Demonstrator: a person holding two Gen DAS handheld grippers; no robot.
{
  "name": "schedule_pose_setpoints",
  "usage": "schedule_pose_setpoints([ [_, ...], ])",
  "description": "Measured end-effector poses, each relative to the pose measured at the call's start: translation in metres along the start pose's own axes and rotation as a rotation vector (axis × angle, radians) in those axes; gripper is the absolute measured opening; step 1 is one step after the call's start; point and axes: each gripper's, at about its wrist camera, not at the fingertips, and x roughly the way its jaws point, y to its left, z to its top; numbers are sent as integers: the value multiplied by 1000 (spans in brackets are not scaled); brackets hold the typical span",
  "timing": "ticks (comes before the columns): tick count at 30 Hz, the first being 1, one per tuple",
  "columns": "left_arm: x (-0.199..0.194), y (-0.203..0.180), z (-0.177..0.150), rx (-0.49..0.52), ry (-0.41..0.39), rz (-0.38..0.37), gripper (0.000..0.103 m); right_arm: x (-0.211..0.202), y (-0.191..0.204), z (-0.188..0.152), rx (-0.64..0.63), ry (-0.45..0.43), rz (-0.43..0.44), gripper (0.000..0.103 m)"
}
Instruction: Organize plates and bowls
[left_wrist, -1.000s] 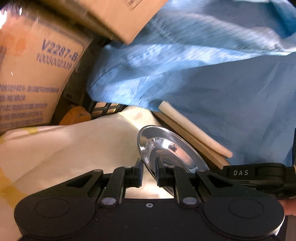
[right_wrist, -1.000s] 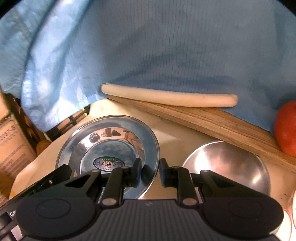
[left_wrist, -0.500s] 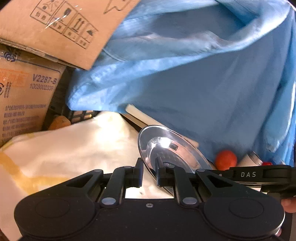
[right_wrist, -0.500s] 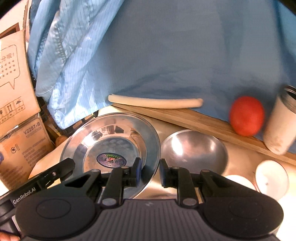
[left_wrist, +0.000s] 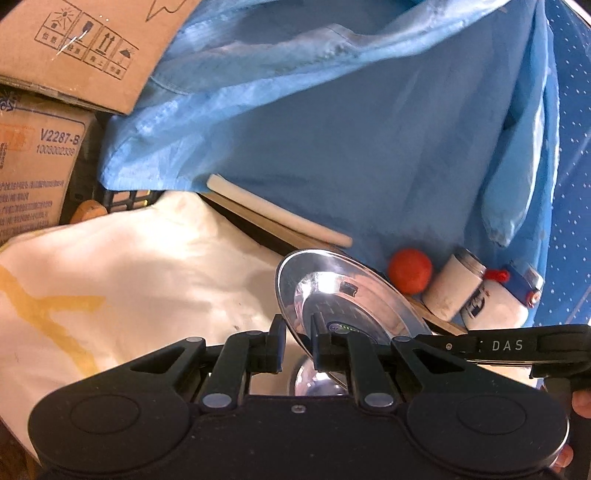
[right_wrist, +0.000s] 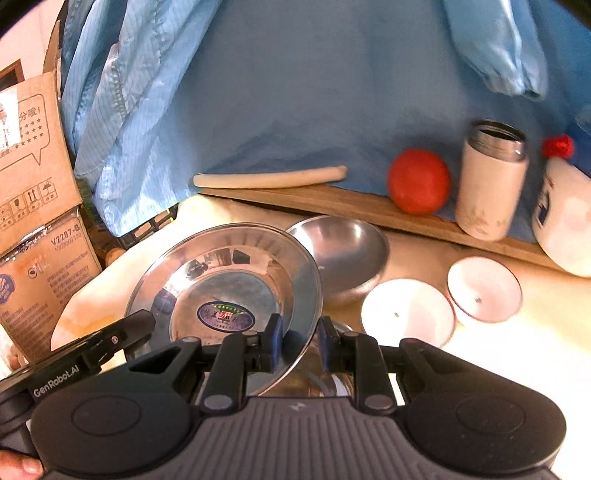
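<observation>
Setting: a worktop (right_wrist: 480, 369) under a cream cloth, backed by hanging blue fabric (right_wrist: 295, 92), with cardboard boxes (right_wrist: 33, 221) at the left edge of both frames.
Left claw (left_wrist: 298, 341): closed on the near rim of the steel plate (left_wrist: 351, 299); the rim sits pinched between its jaws at lower centre of the left view.
Right claw (right_wrist: 301, 345): clamped on the opposite rim of the same plate (right_wrist: 229, 291), lower centre of the right view. Each claw's body shows in the other's frame, so both carry one plate.
Plate: held off the cloth and tilted, with a round sticker on its well; in the right view it overlaps the steel bowl (right_wrist: 347, 251) just behind it.
Change: a second ago the right view showed only the plate, the bowl and a sliver of the tomato. Now two white bowls (right_wrist: 406, 314) appear at lower right and a tumbler (right_wrist: 491, 181) and a white jug (right_wrist: 565, 221) at right. In the left view the tomato (left_wrist: 410, 271) and tumbler have come in at right. The plate has travelled rightward with both claws.
Meaning: the plate looks mid-carry toward the cluster of bowls; it is probably not yet placed.
Far edge: a wooden board (right_wrist: 332, 206) with a pale rolling pin (right_wrist: 269, 179) lying along it, against the fabric.
</observation>
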Motion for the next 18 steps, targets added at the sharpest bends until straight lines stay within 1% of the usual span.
schedule_pose_setpoints([
  [9,-5,-12,-16,65,49,-11,15,-13,-15,-24,27,30,4,24],
  [18,2,-24,-34,128,112,-9,18,-18,-27,-43,42,61,-22,24],
])
